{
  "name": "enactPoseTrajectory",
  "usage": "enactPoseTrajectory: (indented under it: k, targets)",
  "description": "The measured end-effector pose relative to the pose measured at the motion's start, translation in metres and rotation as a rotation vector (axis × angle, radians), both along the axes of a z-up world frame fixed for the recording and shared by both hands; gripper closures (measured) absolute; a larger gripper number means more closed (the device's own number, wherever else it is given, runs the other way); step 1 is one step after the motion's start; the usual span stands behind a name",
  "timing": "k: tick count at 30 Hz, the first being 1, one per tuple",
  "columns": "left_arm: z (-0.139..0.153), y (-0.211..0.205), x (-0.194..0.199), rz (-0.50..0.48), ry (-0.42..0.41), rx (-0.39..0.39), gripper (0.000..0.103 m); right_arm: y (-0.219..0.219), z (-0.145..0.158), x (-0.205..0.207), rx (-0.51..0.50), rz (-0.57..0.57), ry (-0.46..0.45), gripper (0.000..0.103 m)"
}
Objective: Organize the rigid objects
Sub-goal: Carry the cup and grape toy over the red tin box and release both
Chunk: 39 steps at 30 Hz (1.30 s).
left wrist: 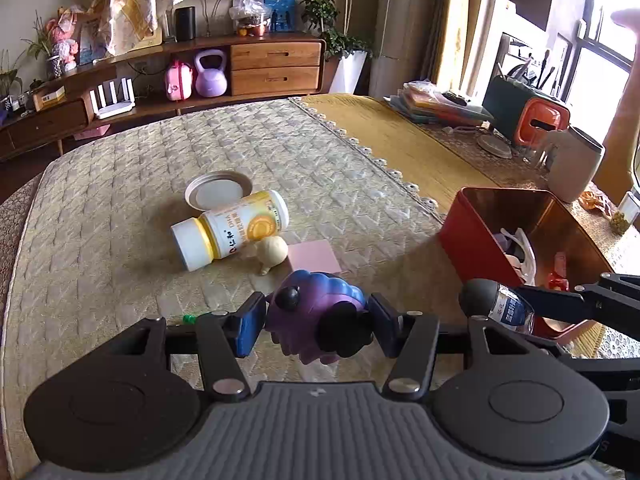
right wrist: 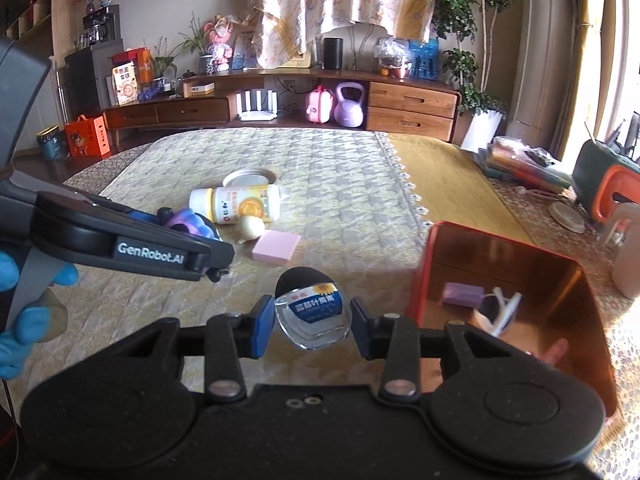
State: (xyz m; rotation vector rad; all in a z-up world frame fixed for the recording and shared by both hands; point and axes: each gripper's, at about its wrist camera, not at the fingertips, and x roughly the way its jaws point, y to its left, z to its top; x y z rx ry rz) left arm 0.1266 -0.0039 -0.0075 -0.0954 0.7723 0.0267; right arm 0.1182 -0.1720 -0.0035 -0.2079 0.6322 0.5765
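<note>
Up close, I had my left gripper (left wrist: 316, 322) pinching a purple toy (left wrist: 316, 312) with black knobs, both blue pads pressed against its sides, held just above the quilted bench (left wrist: 120, 240). My right gripper (right wrist: 308, 322) was clamped on a small clear bottle (right wrist: 312, 312) with a dark cap and a blue label, cap pointing away from me, its pads touching either side. Just right of that bottle sat the red box (right wrist: 424, 264), open on top, with a lilac block (right wrist: 462, 295) and some white and pink bits already lying inside; I couldn't tell what those bits were. A little further out on the bench, a pink pad (right wrist: 276, 246) lay flat, and beside it a small cream bulb-shaped thing (right wrist: 251, 228) touched a white and yellow bottle (right wrist: 236, 206) lying on its side. Right behind that bottle rested a round metal lid (right wrist: 248, 178). Off to the right, beyond the lace edge, a yellow cloth (right wrist: 440, 176) covered the rest of the bench. Far back stood a wooden cabinet (right wrist: 412, 108) with a purple kettlebell (right wrist: 350, 106) on its shelf.
</note>
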Motion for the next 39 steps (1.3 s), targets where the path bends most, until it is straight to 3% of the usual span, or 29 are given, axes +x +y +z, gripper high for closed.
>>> enactPoseTrajectory:
  k: [12, 23, 31, 39]
  targets:
    - [0.031, -0.057, 0.000, -0.117, -0.040, -0.017, 0.047, -0.058, 0.019, -0.006, 0.004, -0.096, -0.035, 0.064]
    - [0.044, -0.117, 0.021, -0.239, -0.058, 0.002, 0.047, -0.115, 0.019, 0.003, 0.004, -0.208, -0.042, 0.064]
    - [0.031, -0.153, 0.049, -0.297, -0.006, 0.003, 0.047, -0.144, 0.009, 0.013, -0.001, -0.257, -0.033, 0.064]
    - [0.005, -0.170, 0.087, -0.283, 0.081, -0.010, 0.047, -0.151, -0.002, 0.033, -0.033, -0.258, -0.019, 0.064]
